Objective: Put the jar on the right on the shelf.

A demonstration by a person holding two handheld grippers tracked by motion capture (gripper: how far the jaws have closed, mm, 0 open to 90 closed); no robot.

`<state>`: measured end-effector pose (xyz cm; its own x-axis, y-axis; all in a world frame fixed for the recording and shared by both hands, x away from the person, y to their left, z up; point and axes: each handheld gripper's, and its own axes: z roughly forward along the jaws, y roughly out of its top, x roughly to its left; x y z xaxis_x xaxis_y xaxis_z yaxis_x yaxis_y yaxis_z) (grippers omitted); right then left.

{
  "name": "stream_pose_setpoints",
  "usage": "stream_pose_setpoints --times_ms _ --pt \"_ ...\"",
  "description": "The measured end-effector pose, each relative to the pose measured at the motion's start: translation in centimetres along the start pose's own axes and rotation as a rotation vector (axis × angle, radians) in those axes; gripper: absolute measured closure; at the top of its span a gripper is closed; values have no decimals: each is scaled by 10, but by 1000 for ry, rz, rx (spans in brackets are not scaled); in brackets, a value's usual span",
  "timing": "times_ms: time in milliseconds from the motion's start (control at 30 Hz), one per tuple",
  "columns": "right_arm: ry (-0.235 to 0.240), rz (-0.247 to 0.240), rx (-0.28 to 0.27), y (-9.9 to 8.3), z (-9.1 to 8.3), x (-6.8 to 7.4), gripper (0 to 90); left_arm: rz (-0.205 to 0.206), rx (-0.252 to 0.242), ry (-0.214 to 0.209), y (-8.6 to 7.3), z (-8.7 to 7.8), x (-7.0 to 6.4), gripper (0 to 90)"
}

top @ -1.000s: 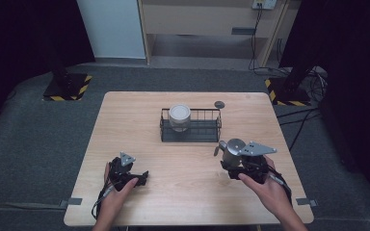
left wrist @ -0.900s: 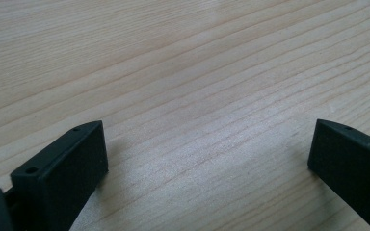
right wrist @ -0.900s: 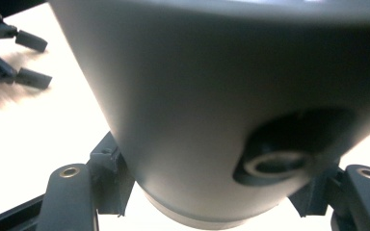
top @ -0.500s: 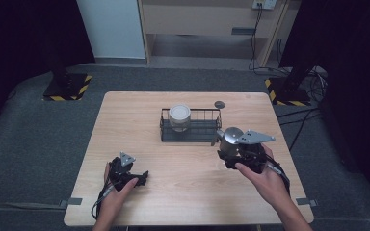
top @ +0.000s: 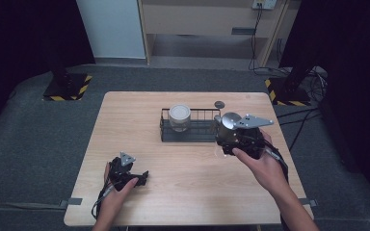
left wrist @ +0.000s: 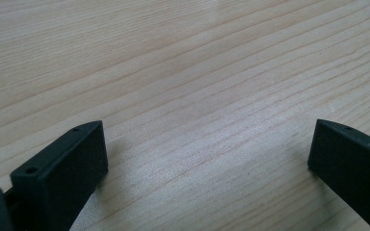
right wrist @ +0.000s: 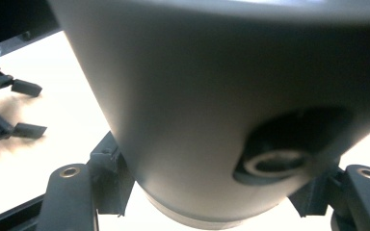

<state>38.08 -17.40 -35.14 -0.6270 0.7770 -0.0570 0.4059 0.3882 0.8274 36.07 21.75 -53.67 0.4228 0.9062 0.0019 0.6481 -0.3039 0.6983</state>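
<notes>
Two grippers, one smooth grey metal cup (right wrist: pixel 212 96).
The pale, grained wooden table (top: pixel 125 120) bears a black wire basket (top: pixel 189 135); beside it my right gripper (top: pixel 236 139) clamps the rounded cup, raised. My left gripper (left wrist: pixel 207 159) rests spread apart.

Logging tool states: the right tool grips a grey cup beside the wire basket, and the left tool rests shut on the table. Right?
Not quite. The left tool is open, jaws wide apart over bare table, as the left gripper view shows. The right tool does grip the cup beside the basket.
</notes>
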Motion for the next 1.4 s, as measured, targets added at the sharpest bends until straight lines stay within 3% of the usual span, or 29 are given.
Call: stream_pose_setpoints --times_ms 867,1400 --pt "-27 -9 -2 49 22 -13 311 -2 -2 -1 1 1 0 0" --pt "-39 14 -16 63 46 -24 311 1 -2 -3 1 1 1 0"
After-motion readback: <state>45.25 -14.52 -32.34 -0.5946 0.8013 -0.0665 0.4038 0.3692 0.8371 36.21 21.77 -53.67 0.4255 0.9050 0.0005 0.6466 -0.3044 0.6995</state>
